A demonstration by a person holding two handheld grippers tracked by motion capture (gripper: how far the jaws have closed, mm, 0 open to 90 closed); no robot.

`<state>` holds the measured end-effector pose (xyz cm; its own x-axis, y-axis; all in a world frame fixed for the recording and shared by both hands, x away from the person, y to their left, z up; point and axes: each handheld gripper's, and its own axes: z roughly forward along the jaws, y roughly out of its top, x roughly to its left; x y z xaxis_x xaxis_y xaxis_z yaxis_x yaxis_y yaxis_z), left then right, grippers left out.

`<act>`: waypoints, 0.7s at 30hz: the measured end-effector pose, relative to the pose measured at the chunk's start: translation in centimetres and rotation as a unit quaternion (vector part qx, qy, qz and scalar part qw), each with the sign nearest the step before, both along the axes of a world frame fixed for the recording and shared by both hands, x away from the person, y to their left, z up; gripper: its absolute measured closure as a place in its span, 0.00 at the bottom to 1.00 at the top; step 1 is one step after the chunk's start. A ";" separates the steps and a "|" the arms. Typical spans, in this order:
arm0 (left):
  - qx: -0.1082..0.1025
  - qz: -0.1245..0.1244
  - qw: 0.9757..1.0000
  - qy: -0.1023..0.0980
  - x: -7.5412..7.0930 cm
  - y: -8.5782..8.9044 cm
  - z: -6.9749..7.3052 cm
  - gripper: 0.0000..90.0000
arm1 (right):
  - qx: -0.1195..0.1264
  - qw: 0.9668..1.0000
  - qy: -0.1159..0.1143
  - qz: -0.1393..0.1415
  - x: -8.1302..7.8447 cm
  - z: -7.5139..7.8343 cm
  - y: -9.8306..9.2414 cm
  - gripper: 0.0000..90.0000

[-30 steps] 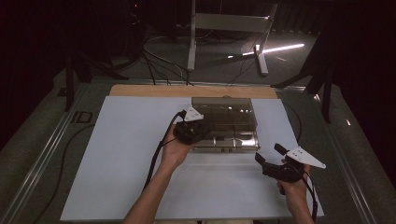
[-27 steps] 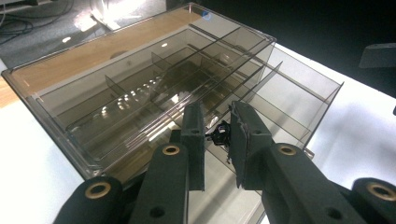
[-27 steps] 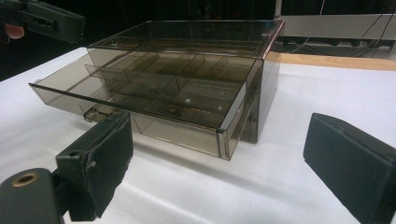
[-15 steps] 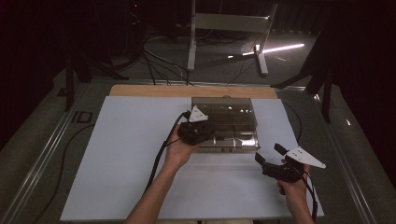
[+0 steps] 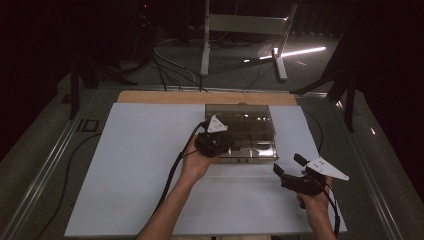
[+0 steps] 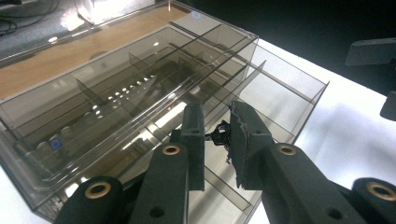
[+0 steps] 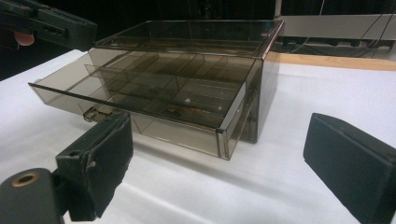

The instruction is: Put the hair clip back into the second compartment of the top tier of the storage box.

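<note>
Half done, I judge: my left gripper pinches a small dark piece above the pulled-out drawer, unplaced, while my right gripper gapes empty beside that drawer.

a box stands on the table, toward its far middle, with its drawer pulled out toward the person. the left tool is over the drawer's left end; the right tool is well apart, nearer and to the right.

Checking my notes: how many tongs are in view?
2. The left tongs are over the smoky box's pulled-out drawer, pinching a small dark item; the right tongs, open, are front-right of it.
</note>
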<state>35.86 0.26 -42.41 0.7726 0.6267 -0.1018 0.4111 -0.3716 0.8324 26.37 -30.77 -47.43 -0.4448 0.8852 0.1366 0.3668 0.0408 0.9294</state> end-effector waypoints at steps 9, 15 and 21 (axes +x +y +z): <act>0.001 -0.007 1.000 0.003 -0.2 -0.8 -0.3 0.86 | -0.002 1.000 0.000 0.001 0.0 0.0 0.0 0.09; 0.001 -0.012 1.000 0.005 -0.3 -1.3 -0.5 0.86 | -0.002 1.000 -0.001 0.001 0.0 0.0 0.0 0.10; 0.005 -0.017 1.000 0.007 -0.3 -1.8 -0.7 0.86 | -0.002 1.000 -0.001 0.002 0.0 0.0 0.0 0.09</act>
<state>35.52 -1.53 -43.15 0.7915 0.6016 -0.1074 0.4106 -0.3933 0.8226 26.38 -30.75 -47.45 -0.4479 0.8843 0.1321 0.3656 0.0464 0.9296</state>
